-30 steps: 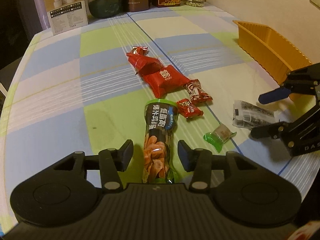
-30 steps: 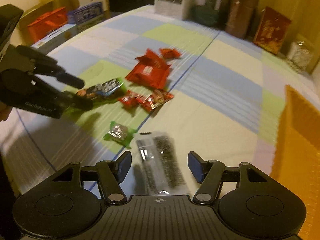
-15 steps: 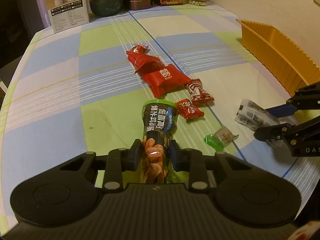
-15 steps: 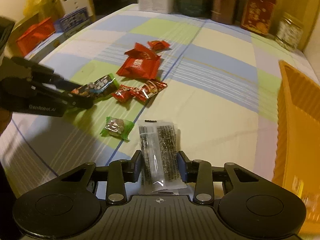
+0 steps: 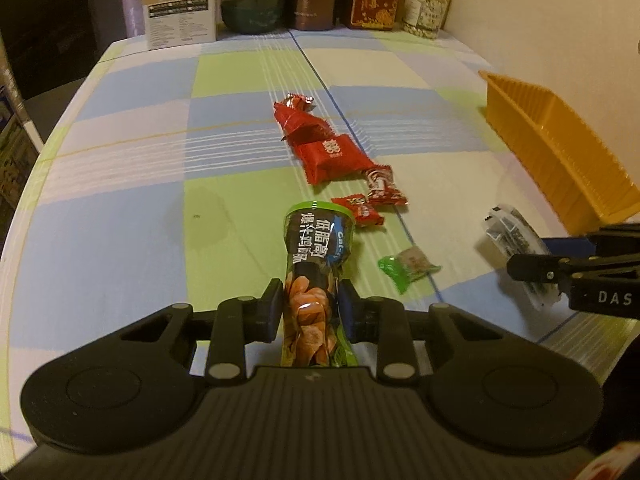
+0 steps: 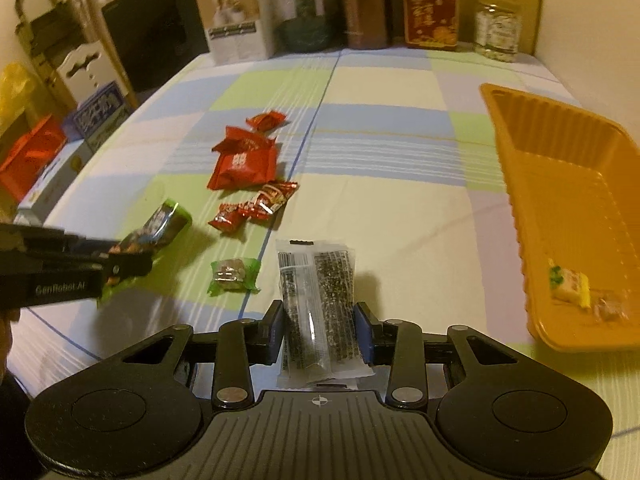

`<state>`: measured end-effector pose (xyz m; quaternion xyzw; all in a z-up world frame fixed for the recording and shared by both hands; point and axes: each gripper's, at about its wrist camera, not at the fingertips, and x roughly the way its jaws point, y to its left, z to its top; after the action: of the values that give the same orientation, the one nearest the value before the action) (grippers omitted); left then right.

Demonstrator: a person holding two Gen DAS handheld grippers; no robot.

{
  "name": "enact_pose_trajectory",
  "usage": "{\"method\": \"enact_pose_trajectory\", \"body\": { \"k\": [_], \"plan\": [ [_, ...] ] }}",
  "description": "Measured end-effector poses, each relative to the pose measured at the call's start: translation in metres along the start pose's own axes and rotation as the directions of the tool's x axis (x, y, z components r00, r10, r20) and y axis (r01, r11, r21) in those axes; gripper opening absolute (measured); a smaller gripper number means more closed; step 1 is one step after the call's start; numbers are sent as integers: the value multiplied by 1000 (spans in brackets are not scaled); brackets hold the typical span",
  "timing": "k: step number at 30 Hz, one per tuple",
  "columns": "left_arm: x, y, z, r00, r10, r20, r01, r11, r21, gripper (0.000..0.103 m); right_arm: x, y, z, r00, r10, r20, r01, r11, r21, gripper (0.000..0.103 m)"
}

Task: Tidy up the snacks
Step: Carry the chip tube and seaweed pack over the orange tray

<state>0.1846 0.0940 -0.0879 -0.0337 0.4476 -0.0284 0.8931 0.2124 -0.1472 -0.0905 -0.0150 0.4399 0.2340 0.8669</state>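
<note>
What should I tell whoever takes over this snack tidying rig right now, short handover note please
Left tool: shut on the green chicken snack pack, lifted off the table per the right view.
Right tool: shut on the clear seaweed packet, also raised.
Orange tray sits to the right, with two small wrapped snacks already at its near end.
Still on the checked tablecloth: the green candy, three small red candies, and the big red packets farther back.
Left to do: likely drop both held packs in the tray, then collect the rest.
</note>
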Motion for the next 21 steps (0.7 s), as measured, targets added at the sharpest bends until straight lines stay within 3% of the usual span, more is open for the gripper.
{"method": "enact_pose_trajectory", "body": {
  "k": [11,21],
  "plan": [
    [-53,-35,-6,997,-28,69,34,996,-85,26,-58,1,-10,996,-47,73,40,994,100,37],
    [-81,-82,-2,991,-76,109,80,996,-33,26,-107,-9,-24,987,-97,127,80,988,133,37]
  ]
}}
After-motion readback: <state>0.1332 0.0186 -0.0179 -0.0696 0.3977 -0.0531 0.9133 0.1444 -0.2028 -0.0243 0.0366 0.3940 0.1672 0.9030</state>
